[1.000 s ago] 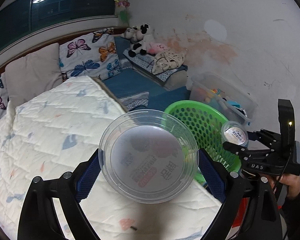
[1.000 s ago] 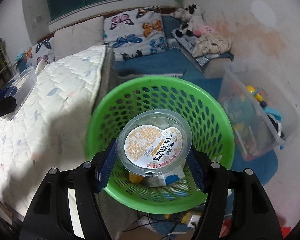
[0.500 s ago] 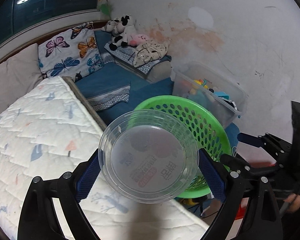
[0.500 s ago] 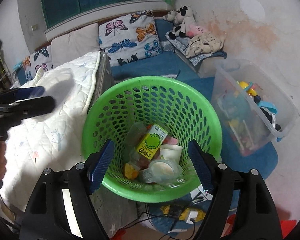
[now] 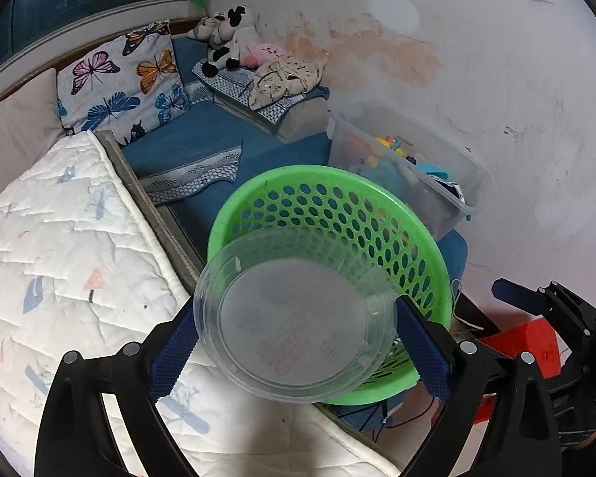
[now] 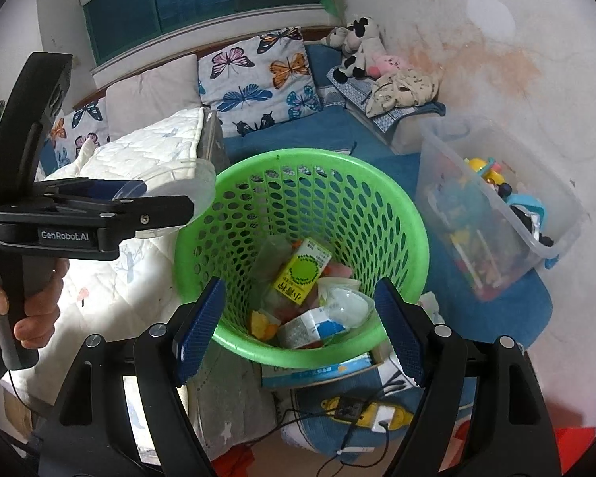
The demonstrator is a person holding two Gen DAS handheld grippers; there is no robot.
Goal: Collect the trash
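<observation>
Trash basket (image 6: 377, 206), green and perforated, stands on the floor just beside the bed (image 5: 59, 246); inside it lie a yellow-green carton (image 6: 302, 270), a small clear cup (image 6: 347, 306) and other wrappers. Left hand-held gripper (image 5: 294, 342) pinches a clear round plastic lid (image 5: 294, 326) across its width, blue pads pressed on both edges; lid sits tilted between the fingers, overlapping the basket's near-left rim in the left wrist view. Right wrist view: same lid (image 6: 178, 194) at the basket's left rim, over the bed edge. Right hand-held gripper (image 6: 298, 334) spread, nothing between its fingers, basket contents directly beyond. Clear toy bin (image 6: 496, 214) right of basket
</observation>
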